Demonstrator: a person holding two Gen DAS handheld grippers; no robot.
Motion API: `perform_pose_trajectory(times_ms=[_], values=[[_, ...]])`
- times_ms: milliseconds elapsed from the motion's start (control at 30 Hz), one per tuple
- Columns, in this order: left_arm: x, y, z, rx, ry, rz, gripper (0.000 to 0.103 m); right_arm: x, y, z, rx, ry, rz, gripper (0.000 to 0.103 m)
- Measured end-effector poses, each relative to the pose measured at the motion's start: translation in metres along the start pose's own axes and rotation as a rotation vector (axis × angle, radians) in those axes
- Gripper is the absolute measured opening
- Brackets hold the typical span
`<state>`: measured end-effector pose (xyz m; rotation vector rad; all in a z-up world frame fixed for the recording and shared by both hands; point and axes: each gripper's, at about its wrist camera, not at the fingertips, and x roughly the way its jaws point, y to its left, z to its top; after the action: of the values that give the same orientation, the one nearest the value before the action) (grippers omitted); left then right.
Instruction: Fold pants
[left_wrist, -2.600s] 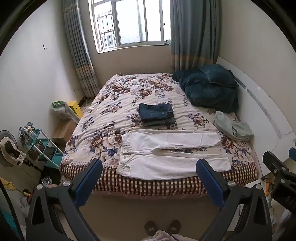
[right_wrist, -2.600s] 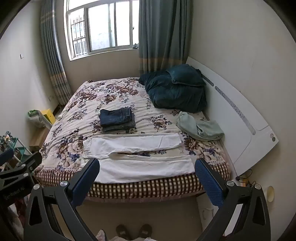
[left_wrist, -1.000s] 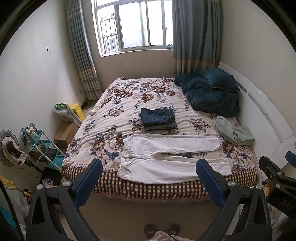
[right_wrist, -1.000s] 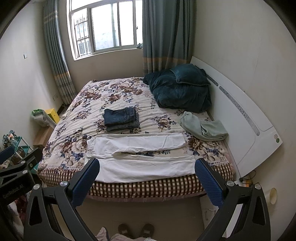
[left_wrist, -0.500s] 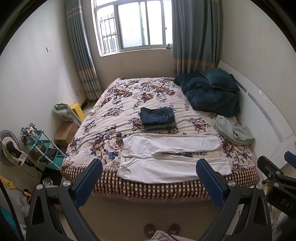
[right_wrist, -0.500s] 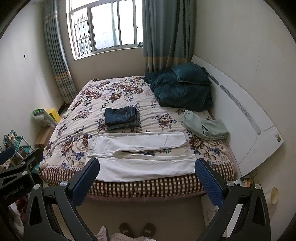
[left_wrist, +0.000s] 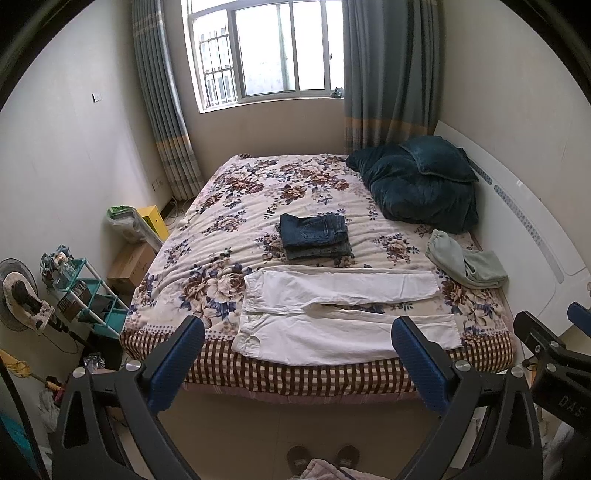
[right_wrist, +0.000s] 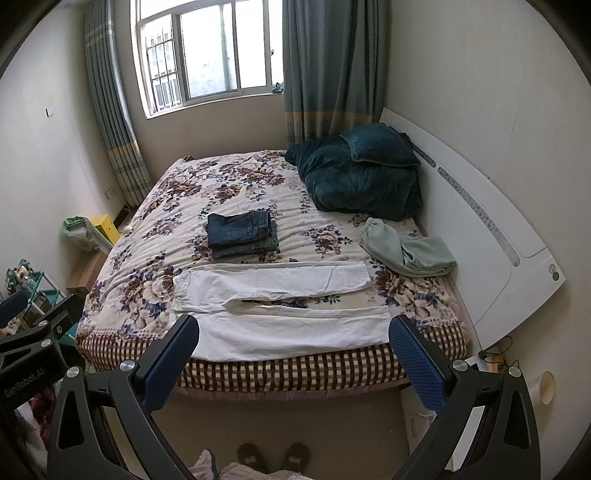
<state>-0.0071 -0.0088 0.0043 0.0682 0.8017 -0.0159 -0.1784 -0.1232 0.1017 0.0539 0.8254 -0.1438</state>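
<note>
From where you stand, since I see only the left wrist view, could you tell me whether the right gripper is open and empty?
Observer: Yes. The right wrist view shows the right gripper open wide with nothing between its jaws, aimed at the white pants.
Operator: Thank you. Is anything on the floor past the headboard's near end?
Observer: A pale cup-like object lies on the floor there, close to the wall.
Operator: And the near end of the headboard itself?
Observer: The headboard carries a small round mark with red and green dots at that corner.
</note>
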Motion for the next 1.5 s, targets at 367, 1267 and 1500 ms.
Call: perform_pose_trajectory(times_ms=[367,1267,1500], values=[[0.001,0.000,0.001,0.000,0.003,0.001,0.103,0.001,-0.002,-0.001,0.004,0.002,-0.003,0.103],[0.183,-0.022,0.016,-0.089,0.157,0.154,0.103,0.202,-0.063,0.030,0.106,0.122,-0.026,0.103],[0.317,-0.013,0.046,-0.077,0.288,0.154,0.103,0.349,-0.072,0.059,0.116,0.240,-0.044,0.103]])
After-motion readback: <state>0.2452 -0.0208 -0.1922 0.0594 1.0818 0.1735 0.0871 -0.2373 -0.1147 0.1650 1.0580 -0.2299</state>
